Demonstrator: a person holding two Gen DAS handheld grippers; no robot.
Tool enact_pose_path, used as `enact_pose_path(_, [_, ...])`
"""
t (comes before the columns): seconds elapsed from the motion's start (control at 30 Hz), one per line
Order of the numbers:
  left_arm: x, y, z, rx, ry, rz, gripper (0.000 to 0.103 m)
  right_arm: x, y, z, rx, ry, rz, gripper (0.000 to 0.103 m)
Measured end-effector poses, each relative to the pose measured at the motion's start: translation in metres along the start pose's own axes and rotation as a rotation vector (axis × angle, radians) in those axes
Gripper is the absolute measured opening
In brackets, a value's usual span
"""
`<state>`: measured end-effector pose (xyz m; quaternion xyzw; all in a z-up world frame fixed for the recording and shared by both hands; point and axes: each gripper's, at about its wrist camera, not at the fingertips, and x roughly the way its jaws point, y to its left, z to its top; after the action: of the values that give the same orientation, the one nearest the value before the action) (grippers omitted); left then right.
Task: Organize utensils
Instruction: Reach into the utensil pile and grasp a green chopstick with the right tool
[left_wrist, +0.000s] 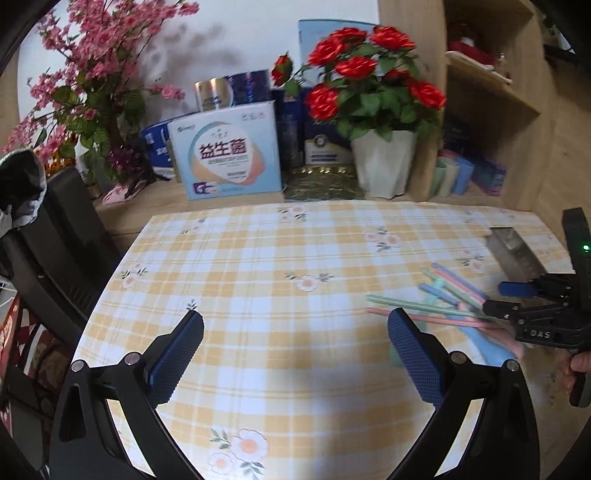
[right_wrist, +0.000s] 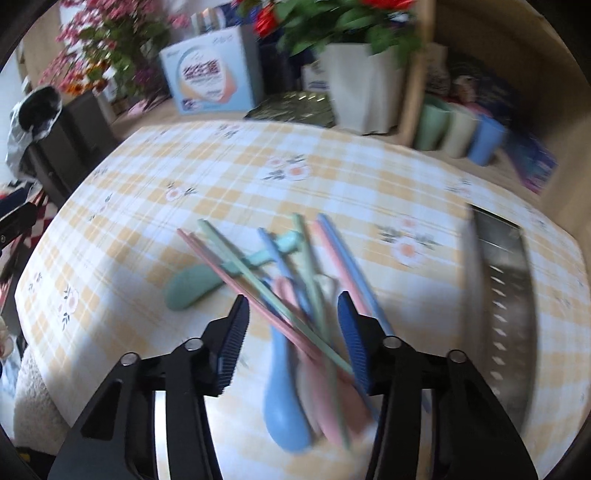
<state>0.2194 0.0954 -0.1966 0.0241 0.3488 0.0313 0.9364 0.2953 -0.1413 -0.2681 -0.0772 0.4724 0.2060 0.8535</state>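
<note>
A loose pile of pastel chopsticks and spoons (right_wrist: 295, 258) lies on the yellow checked tablecloth (right_wrist: 147, 206). It includes a green spoon (right_wrist: 192, 291) and a blue spoon (right_wrist: 284, 417). My right gripper (right_wrist: 293, 299) points down over the pile with its jaws partly apart. Several chopsticks and spoon handles lie between them, and no firm pinch shows in the blur. A perforated metal holder (right_wrist: 506, 295) lies on its side to the right. My left gripper (left_wrist: 295, 317) hovers wide open and empty over bare cloth, left of the pile (left_wrist: 443, 299) and the right gripper (left_wrist: 506, 298).
A white pot of red roses (left_wrist: 384, 162), a light blue box (left_wrist: 229, 151) and pink blossoms (left_wrist: 92, 74) line the back. Pastel cups (right_wrist: 458, 129) stand in a wooden shelf at the back right. A black chair (left_wrist: 55, 240) stands off the table's left edge.
</note>
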Motion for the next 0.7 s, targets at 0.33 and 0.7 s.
enact_pose_path(0.33, [0.029,0.023,-0.011,-0.036,0.036,-0.003,0.078,0.06,0.038,0.029,-0.207,0.13,0.021,0.021])
enact_pose_path(0.7, [0.035,0.022,-0.017,-0.059,0.045,-0.037,0.075,0.064,0.03,0.035,-0.222,0.215,0.051,0.017])
